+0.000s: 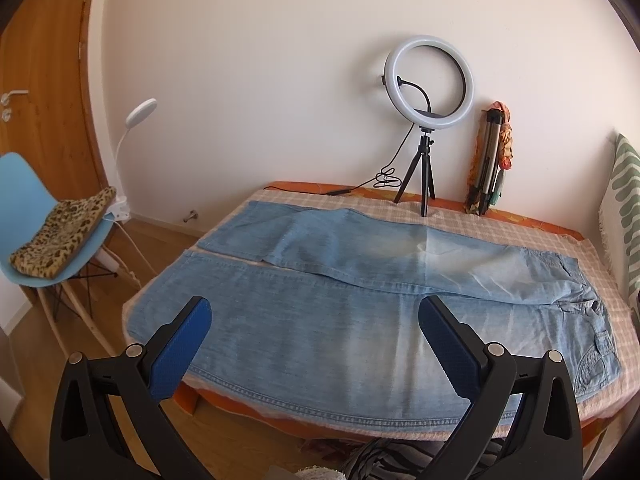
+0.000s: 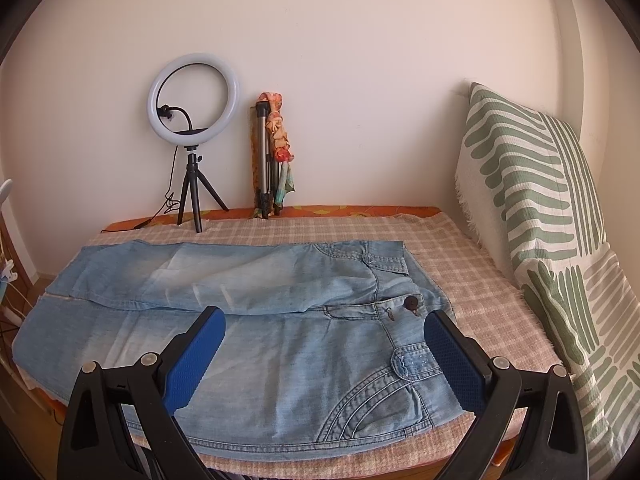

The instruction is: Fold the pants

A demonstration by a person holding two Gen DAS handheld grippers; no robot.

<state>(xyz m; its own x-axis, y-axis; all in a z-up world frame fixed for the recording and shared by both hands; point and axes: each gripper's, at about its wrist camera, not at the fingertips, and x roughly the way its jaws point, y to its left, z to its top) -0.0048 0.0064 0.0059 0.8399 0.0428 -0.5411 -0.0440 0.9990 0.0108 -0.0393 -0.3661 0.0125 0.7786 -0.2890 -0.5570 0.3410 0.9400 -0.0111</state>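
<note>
Light blue jeans lie flat across the checked cloth on the table, both legs side by side, hems to the left, waist to the right. My left gripper is open and empty, held above the near leg at the front edge. In the right wrist view the jeans show the waist end, with a dark button and a front pocket. My right gripper is open and empty, held above the waist part near the front edge.
A ring light on a small tripod and a folded tripod with a scarf stand at the table's back by the wall. A green striped cushion leans at the right. A blue chair with a leopard-print cushion stands left.
</note>
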